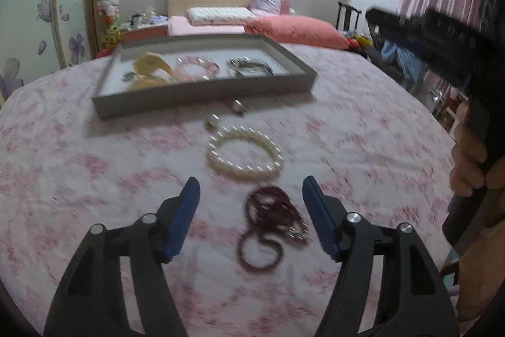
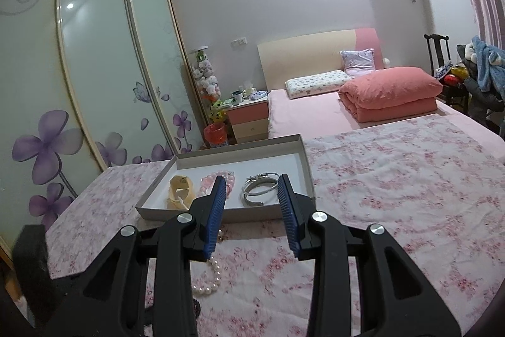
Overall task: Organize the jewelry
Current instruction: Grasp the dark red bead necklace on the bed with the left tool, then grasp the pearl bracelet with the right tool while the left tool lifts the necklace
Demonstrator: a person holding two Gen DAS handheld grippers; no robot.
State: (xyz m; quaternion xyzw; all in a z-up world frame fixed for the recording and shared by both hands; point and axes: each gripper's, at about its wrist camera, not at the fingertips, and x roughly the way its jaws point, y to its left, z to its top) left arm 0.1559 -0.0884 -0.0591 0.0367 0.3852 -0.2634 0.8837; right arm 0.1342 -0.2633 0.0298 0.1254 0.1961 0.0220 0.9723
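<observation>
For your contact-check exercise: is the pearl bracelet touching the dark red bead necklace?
Apart. The left wrist view shows bedspread between the pearl bracelet and dark red bead necklace.

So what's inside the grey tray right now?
The grey tray holds a cream-yellow piece on the left, a pink bead bracelet in the middle and silver bangles on the right. The right gripper's fingers cover part of the pink bracelet.

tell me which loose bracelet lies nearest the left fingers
The dark red beaded bracelet, lying between the fingers; the pearl bracelet sits farther, toward the tray.
</observation>
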